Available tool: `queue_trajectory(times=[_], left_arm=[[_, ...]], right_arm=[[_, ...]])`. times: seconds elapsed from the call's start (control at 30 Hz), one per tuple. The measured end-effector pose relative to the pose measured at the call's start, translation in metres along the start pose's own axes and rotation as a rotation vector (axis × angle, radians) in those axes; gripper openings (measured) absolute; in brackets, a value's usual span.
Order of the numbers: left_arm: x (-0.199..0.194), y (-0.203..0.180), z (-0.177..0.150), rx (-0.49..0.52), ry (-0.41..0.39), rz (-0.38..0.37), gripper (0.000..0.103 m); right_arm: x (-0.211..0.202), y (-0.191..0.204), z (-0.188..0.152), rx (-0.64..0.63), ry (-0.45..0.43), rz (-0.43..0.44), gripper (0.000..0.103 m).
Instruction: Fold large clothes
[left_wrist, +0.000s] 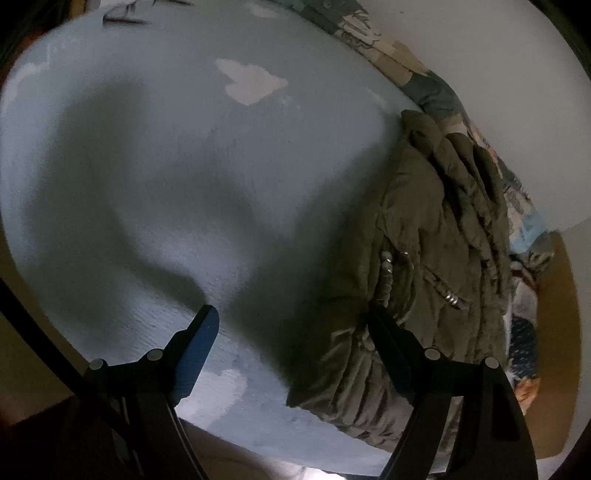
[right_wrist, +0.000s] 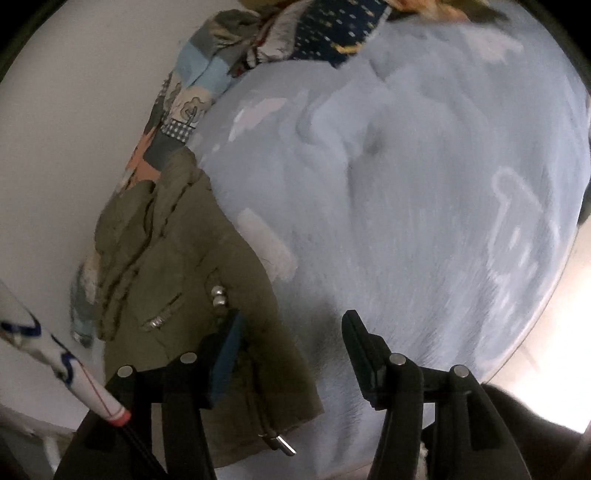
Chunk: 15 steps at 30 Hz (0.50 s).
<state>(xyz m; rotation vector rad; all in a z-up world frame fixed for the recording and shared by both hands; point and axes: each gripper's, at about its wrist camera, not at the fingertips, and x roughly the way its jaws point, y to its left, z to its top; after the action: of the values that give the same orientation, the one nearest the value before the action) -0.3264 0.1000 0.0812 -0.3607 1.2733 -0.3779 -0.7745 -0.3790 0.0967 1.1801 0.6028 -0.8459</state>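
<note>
1. Pale blue bedding (left_wrist: 184, 166) with white cloud shapes covers the whole work surface; the olive green jacket (left_wrist: 424, 240) lies bunched along its edge, next to a plain white wall (right_wrist: 74, 110). It already looks gathered into a thick, compact bundle with ridged folds, zip pulls and metal snaps showing on top.

2. The left gripper (left_wrist: 291, 321) hovers with its jaws spread wide and nothing between them; one finger overlaps the jacket's near edge in the picture, but contact cannot be confirmed.

3. The right gripper (right_wrist: 291, 325) is likewise spread and empty, one finger over the jacket's corner, the other over bare bedding.

4. A patchwork quilt (right_wrist: 192, 92) is crumpled along the wall behind the jacket, and a white rolled object with blue marks (right_wrist: 55, 362) shows at the edge of the right wrist view.

5. Judging by this, the fold is nearly done or between folds. The next move likely calls for either pinching a free edge to tidy the bundle or leaving it be.
</note>
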Motion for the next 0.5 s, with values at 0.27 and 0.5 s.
queue_trajectory(times=[0.27, 0.5], left_arm=[[0.017, -0.023, -0.016, 0.046, 0.065, -0.087, 0.082], [0.031, -0.038, -0.026, 0.098, 0.088, -0.089, 0.082]], right_arm=[[0.008, -0.015, 0.000, 0.065, 0.034, 0.051, 0.064], [0.021, -0.012, -0.003, 0.086, 0.076, 0.125, 0.067]])
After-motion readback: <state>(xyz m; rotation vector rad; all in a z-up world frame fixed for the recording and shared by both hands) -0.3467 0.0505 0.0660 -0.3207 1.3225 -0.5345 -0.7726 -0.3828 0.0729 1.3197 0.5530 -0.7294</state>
